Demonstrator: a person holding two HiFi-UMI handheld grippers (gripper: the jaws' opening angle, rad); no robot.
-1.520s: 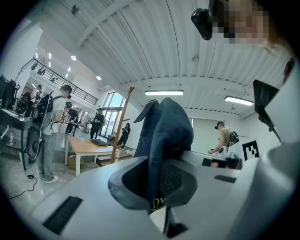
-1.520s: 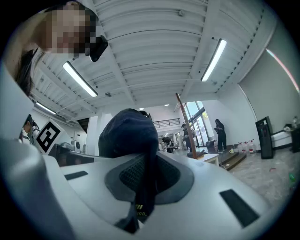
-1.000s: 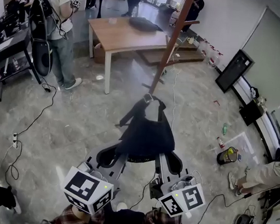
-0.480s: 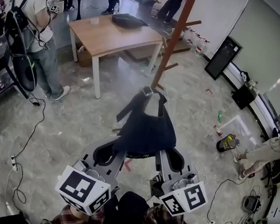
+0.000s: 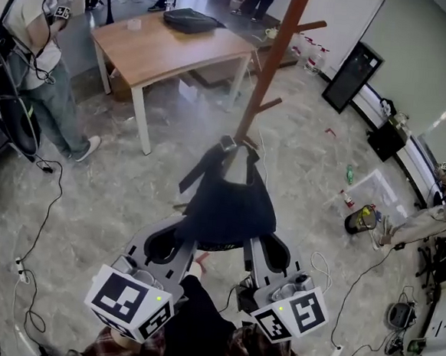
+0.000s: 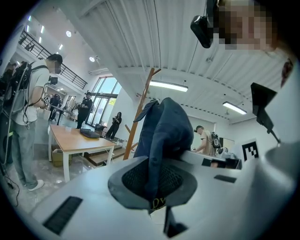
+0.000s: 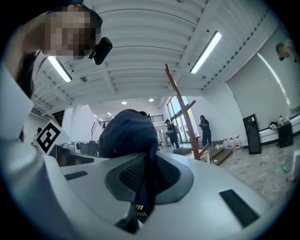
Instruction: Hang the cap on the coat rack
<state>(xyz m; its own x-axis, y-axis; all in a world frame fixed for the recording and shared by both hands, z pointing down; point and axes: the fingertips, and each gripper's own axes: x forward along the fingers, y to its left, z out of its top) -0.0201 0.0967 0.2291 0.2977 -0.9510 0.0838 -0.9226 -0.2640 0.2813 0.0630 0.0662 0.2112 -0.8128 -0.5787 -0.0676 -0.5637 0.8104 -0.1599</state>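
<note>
A dark navy cap hangs between my two grippers in the head view, its strap end pointing toward the coat rack. My left gripper is shut on the cap's left edge and my right gripper on its right edge. In the left gripper view the cap is pinched in the left gripper. The right gripper view shows the cap clamped in the right gripper. The wooden coat rack stands just beyond the cap, with pegs sticking out to the right. It also shows as the coat rack and the coat rack.
A wooden table with a dark bag stands at the back left. A person stands left of it. Cables trail over the floor. A black panel leans on the right wall, with a small bin nearby.
Both grippers have carried the cap forward, and the coat rack's pole now stands closer to the cap. The table and the person at the left have slid toward the view's upper left.
</note>
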